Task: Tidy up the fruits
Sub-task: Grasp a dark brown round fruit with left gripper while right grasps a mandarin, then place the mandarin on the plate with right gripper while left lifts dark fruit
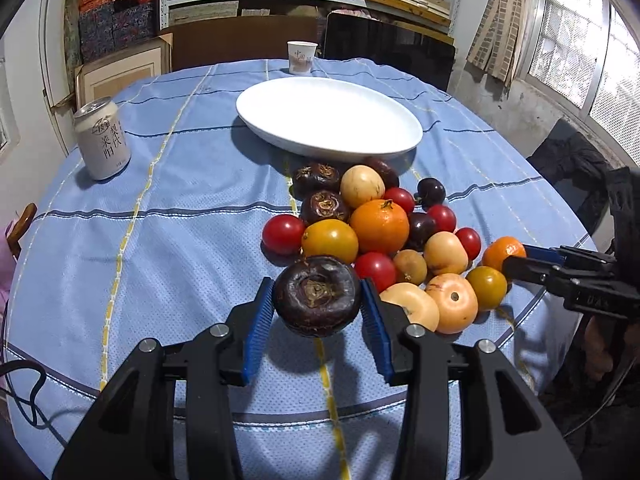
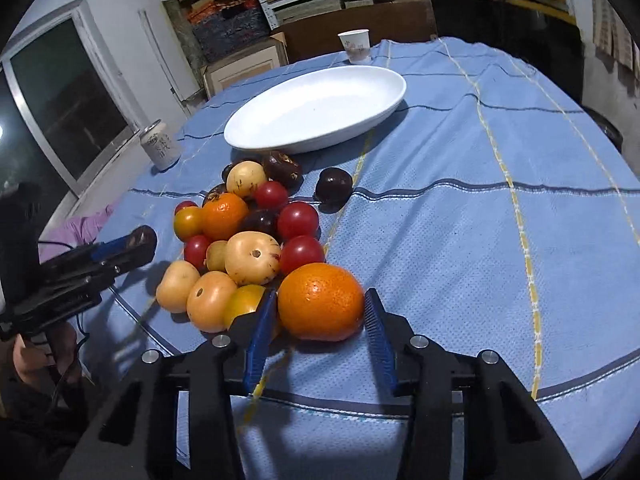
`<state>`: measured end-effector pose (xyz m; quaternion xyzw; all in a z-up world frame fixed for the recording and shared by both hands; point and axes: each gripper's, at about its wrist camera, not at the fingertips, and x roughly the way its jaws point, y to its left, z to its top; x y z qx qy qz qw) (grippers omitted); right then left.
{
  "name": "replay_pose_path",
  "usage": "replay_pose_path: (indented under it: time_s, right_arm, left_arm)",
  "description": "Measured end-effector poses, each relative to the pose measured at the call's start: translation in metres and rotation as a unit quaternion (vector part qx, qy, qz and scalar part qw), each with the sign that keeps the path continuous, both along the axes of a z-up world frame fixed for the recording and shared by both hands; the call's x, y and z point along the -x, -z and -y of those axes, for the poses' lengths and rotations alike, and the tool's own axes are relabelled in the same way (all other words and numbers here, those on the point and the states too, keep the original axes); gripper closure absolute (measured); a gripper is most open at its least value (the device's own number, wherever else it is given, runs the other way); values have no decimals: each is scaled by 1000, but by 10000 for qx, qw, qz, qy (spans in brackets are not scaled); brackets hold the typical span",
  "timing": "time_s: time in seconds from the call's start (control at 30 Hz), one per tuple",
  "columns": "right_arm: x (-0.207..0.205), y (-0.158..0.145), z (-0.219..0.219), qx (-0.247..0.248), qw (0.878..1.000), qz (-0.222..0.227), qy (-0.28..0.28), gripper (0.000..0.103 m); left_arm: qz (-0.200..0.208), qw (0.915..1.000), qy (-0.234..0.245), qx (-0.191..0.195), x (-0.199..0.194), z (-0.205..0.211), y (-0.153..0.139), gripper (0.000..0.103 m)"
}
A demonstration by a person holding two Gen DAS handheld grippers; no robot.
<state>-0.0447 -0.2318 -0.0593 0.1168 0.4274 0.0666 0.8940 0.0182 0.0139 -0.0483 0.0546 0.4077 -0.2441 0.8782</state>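
A pile of mixed fruits (image 1: 380, 228) lies on the blue tablecloth in front of an empty white oval plate (image 1: 328, 118). My left gripper (image 1: 318, 298) is shut on a dark brown round fruit (image 1: 317, 295) at the near left edge of the pile. My right gripper (image 2: 320, 304) is shut on an orange (image 2: 321, 301) at the near right edge of the pile (image 2: 248, 240). The plate (image 2: 316, 110) sits behind the pile in the right wrist view too. Each gripper shows in the other's view, the right one (image 1: 516, 262) and the left one (image 2: 140, 244).
A white drink can (image 1: 102, 138) stands at the left of the table. A paper cup (image 1: 302, 57) stands behind the plate. A lone dark plum (image 2: 333, 185) lies to the right of the pile. Shelves with boxes line the back wall.
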Motion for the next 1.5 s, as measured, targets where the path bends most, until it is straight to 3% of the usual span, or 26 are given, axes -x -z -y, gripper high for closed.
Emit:
replay_pose_path:
  time_s: [0.27,0.63,0.83,1.0,1.13,1.2,1.23,1.27,1.3,1.37,1.43,1.5]
  right_arm:
    - [7,-10,-3,208,9995,237,-12,59]
    - [-12,-56,4,747,9933,874,-98,59]
    - [-71,-80,13,796,9914,1027,-171,59]
    - [-139,-74,20,866,9917,937,-157,59]
    - [-195,-65,24,921,9908,975,-187,58]
    - [-212,-62,25,912,9913,918,-238,52]
    - [-217,-62,26,907,9913,928,-235,44]
    - [-218,-65,26,966,9900,1011,-164,28]
    - [-213,-71,26,992,9880,1177,-123,27]
    - [-200,-78,24,951,9873,1263,-170,27]
    - [-181,-82,23,802,9874,1344,-254,27]
    - [-158,-79,22,641,9868,1440,-382,26]
  left_arm:
    - [4,10000,-41,-11,-1,0,-2,60]
    - [261,9996,-130,30,-17,2,-29,60]
    - [369,9990,-219,102,-71,19,-47,60]
    - [399,9987,-261,178,-131,44,-54,60]
    - [389,9985,-381,-28,-185,70,-50,60]
    - [229,9985,-477,-103,-207,75,-45,60]
    - [168,9984,-534,-69,-213,74,-46,60]
    - [125,9984,-558,9,-214,71,-49,57]
    - [146,9984,-544,57,-212,68,-52,54]
    - [274,9980,-559,52,-197,57,-61,31]
    - [384,9976,-567,42,-174,36,-67,22]
    - [422,9972,-610,-81,-149,12,-66,19]
